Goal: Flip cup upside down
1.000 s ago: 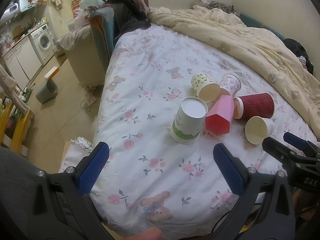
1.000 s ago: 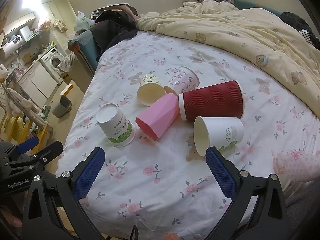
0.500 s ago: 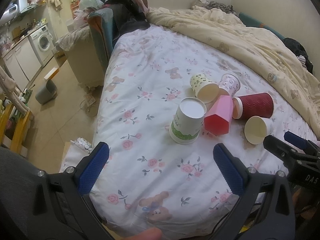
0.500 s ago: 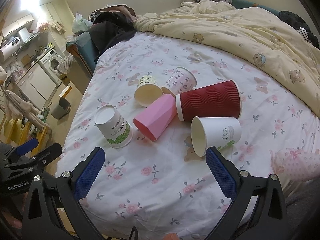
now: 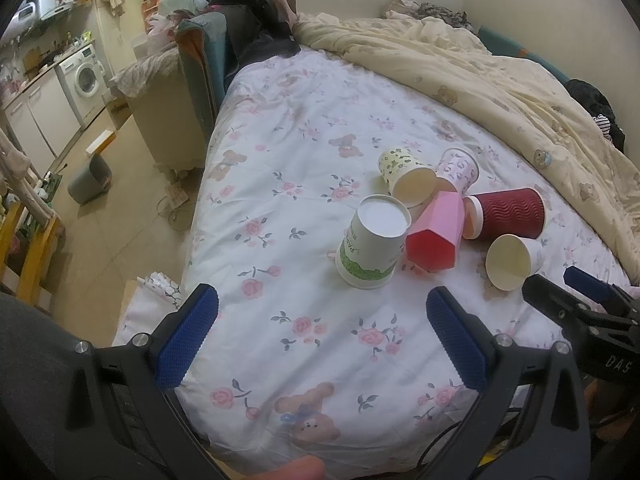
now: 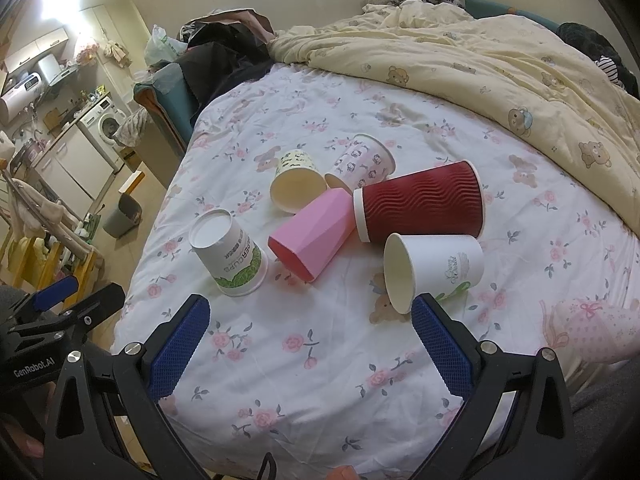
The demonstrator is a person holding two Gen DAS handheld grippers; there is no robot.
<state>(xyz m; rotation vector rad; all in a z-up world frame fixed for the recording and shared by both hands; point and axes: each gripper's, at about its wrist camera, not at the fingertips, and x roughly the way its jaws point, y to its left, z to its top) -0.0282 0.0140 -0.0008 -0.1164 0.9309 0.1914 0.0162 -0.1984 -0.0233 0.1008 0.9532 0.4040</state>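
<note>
Both grippers spread wide, holding nothing: left gripper [image 5: 320, 332] and right gripper [image 6: 310, 340] hover over the near edge of the bed [image 6: 280, 360]. White-green cup [image 6: 230, 254] stands upside down, rim on the sheet, at the left of the cluster, just beside the pink cup [image 6: 312, 234]. Pink, maroon cup [image 6: 420, 204], white cup [image 6: 434, 270], yellow cup [image 6: 296, 186] and pink-print cup [image 6: 364, 160] all lie on their sides, packed close. Bare floral sheet lies between cluster and grippers; more free sheet behind. Beige duvet [image 6: 500, 64] bounds the right side. Left view alone shows floor [image 5: 100, 220] and grey bin [image 5: 89, 182] past the bed's left edge. Right view alone shows white cup's print.
</note>
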